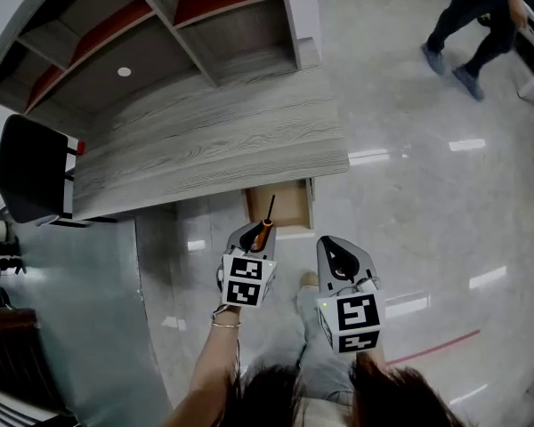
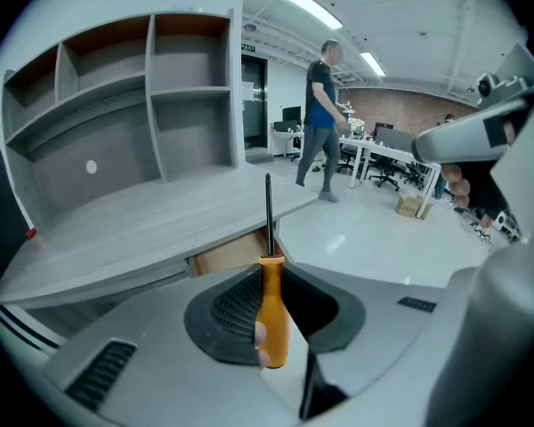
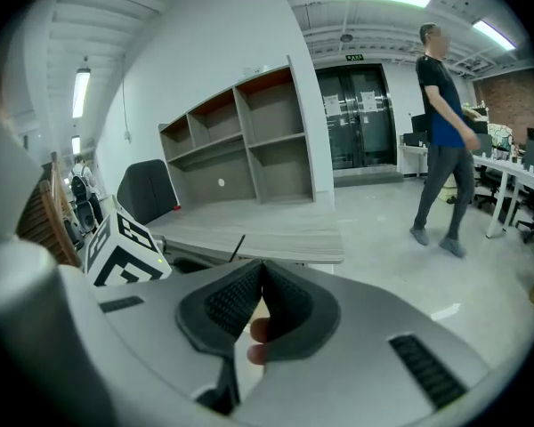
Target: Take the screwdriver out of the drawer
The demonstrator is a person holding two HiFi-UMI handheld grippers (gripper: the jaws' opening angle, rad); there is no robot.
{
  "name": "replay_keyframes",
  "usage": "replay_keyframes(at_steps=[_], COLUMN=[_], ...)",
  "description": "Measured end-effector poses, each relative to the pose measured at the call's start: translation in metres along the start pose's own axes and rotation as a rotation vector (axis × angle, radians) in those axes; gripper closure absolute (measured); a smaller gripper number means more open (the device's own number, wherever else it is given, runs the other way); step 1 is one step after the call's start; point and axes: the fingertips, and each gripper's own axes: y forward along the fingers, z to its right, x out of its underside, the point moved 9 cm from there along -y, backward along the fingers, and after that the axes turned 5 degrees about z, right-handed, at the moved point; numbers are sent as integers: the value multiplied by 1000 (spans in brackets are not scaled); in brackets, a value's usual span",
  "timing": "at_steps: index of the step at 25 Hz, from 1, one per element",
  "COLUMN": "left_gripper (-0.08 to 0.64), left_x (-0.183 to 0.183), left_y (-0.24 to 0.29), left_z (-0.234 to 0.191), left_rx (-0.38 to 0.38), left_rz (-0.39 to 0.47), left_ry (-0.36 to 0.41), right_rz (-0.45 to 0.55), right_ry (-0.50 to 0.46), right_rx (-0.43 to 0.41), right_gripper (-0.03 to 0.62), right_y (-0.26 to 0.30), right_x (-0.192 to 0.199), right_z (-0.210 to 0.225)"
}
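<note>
Left gripper point(image 1: 256, 231): jaws part-closed, clamped on an orange handle. Right gripper point(image 1: 336, 249): just beside the left one, jaws together, nothing between them. Grey wood-grain desk point(image 1: 205, 140): ahead of both grippers. Open drawer point(image 1: 289, 205): just beyond the left tips. Screwdriver point(image 2: 271, 318): handle in the left jaws, shaft projecting forward, clear of the drawer.

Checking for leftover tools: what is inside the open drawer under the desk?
The visible part of the drawer shows only bare brown bottom. Its rear lies hidden under the desk top, and the screwdriver held by the left gripper covers a strip.
</note>
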Motion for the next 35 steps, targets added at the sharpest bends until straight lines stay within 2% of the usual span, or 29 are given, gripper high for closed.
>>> replay_keyframes(at_steps=[7, 20, 35], left_gripper=[483, 483, 483], left_x=[-21, -36, -55], left_y=[-47, -125, -203], left_z=[5, 16, 37], left_rx=[-5, -6, 48], left_rz=[83, 163, 268], left_ry=[-35, -52, -66], right_rz=[39, 96, 168], right_ry=[-37, -116, -188], right_rx=[9, 9, 31], right_gripper=[566, 566, 566], right_y=[-21, -61, -110], right_x=[-15, -32, -44], right_z=[-19, -56, -83])
